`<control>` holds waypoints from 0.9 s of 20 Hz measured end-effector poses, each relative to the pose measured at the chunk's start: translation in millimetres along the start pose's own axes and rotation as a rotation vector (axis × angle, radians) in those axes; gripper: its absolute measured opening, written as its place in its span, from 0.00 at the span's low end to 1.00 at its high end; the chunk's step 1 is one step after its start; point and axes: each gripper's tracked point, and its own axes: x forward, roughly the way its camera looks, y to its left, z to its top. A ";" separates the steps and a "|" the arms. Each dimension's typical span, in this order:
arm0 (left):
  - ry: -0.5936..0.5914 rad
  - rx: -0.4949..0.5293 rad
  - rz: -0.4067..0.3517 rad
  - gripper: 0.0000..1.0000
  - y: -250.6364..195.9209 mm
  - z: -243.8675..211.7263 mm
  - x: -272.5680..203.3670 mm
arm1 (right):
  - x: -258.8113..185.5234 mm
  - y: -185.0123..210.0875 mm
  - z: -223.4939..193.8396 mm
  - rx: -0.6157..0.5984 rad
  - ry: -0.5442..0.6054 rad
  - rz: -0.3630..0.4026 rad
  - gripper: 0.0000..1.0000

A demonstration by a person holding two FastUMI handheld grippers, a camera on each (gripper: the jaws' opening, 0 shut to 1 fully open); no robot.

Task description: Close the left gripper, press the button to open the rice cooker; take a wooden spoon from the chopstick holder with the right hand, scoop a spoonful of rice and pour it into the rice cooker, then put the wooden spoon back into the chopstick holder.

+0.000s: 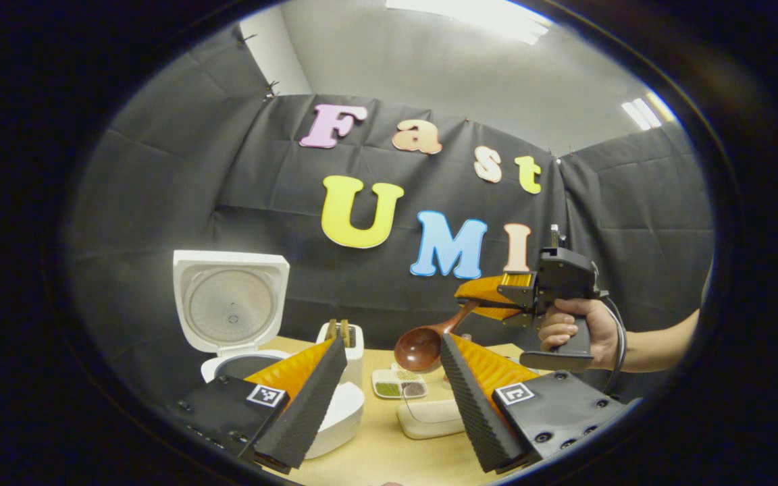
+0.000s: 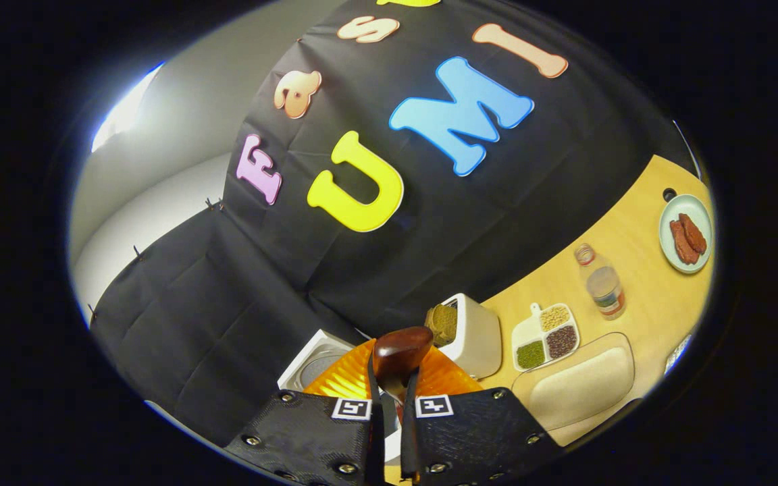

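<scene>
Staged recording booth dressed as a kitchen. Black cloth hangs as the walls, with plain white room wall and ceiling lights above it. The wooden surface carries a white rice cooker, a divided grain dish, a bottle and a plate.

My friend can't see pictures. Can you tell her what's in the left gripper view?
A hand holds the right gripper in the air, shut on the handle of a wooden spoon. Below on the table, the white rice cooker stands with its lid up, beside a chopstick holder and a small dish of beans. The left gripper is open.
</scene>
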 end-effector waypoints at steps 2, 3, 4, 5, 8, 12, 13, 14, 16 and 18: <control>0.001 0.028 -0.010 0.97 -12.2 1.7 4.4 | -19.0 -17.9 12.0 0.007 -0.027 -0.027 0.09; 0.000 0.040 -0.011 0.97 -20.2 0.2 6.5 | -28.0 -24.9 17.8 0.008 -0.036 -0.039 0.09; 0.001 0.050 -0.020 0.97 -27.6 0.6 7.5 | -37.0 -31.8 23.7 0.007 -0.049 -0.049 0.09; -0.005 0.059 -0.022 0.97 -34.7 1.2 9.5 | -44.7 -39.2 31.1 0.000 -0.061 -0.059 0.09; -0.012 0.078 -0.028 0.97 -51.1 4.2 19.0 | -66.5 -66.1 47.7 -0.014 -0.083 -0.110 0.09; -0.016 0.100 0.015 0.97 -54.9 10.8 27.9 | -99.0 -98.1 73.8 -0.029 -0.122 -0.169 0.09; -0.017 0.098 0.024 0.96 -57.2 11.6 30.9 | -108.5 -107.4 80.1 -0.040 -0.132 -0.189 0.09; -0.020 0.099 0.033 0.96 -58.6 14.2 33.5 | -117.4 -117.6 86.5 -0.049 -0.142 -0.211 0.09; -0.017 0.105 0.051 0.96 -60.9 15.8 35.6 | -134.7 -137.7 96.7 -0.068 -0.159 -0.255 0.09; -0.010 0.119 0.070 0.96 -64.9 16.2 38.1 | -149.3 -157.7 102.4 -0.084 -0.166 -0.301 0.09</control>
